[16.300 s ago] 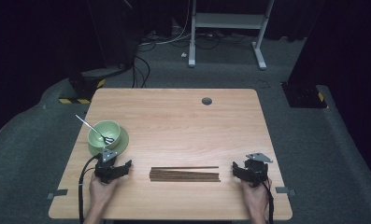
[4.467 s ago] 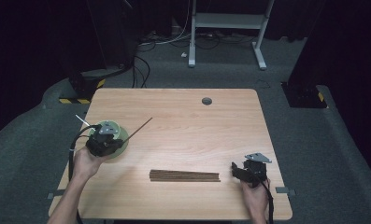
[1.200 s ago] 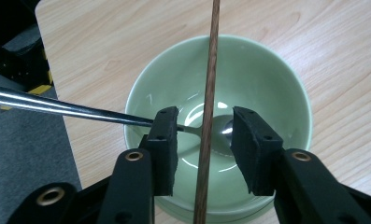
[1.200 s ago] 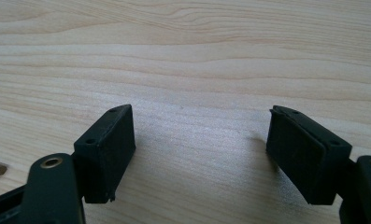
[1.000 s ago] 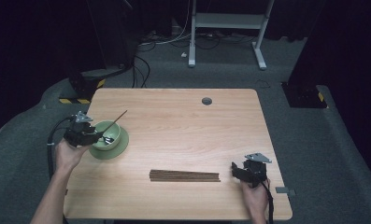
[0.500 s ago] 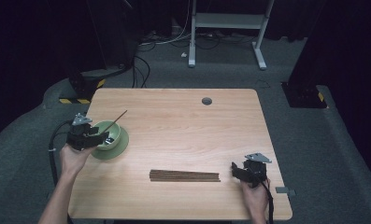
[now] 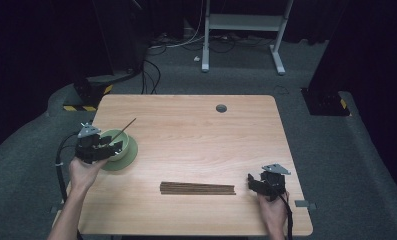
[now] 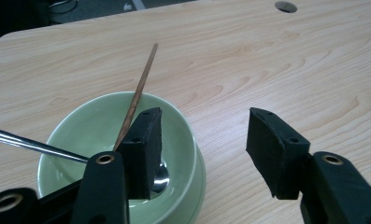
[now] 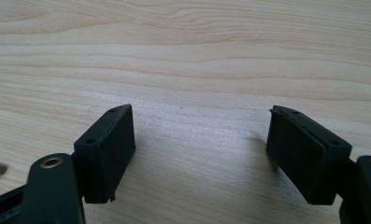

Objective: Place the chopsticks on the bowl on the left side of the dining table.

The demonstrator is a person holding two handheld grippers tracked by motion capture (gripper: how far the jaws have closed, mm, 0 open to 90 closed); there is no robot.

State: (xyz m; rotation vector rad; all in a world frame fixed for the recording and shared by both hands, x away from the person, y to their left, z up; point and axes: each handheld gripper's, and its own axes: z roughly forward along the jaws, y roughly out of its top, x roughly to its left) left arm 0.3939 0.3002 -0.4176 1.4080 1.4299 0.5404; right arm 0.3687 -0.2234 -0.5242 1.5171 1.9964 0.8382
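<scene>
**Chopstick dropped in bowl, bundle waiting**

Near the front edge lies the chopstick bundle [image 7: 197,188], the right gripper [image 7: 256,184] gaping and empty beside it. At the left edge the left gripper [image 8: 202,140], jaws just opened and empty, flanks the bowl [image 7: 117,148] rim (spoon [image 8: 29,143] inside); the leaning chopstick [image 8: 139,93] could be nudged out.

Bare table [image 7: 196,135] between bowl [image 7: 117,150] and chopsticks [image 7: 197,188] — passable; chopstick (probably leaning) [image 7: 122,131] juts over the rim.

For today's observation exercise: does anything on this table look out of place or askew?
One brown chopstick leans tilted in the green bowl beside a metal spoon, apart from the neat chopstick bundle lying flat. Nothing looks spilled or damaged.
</scene>
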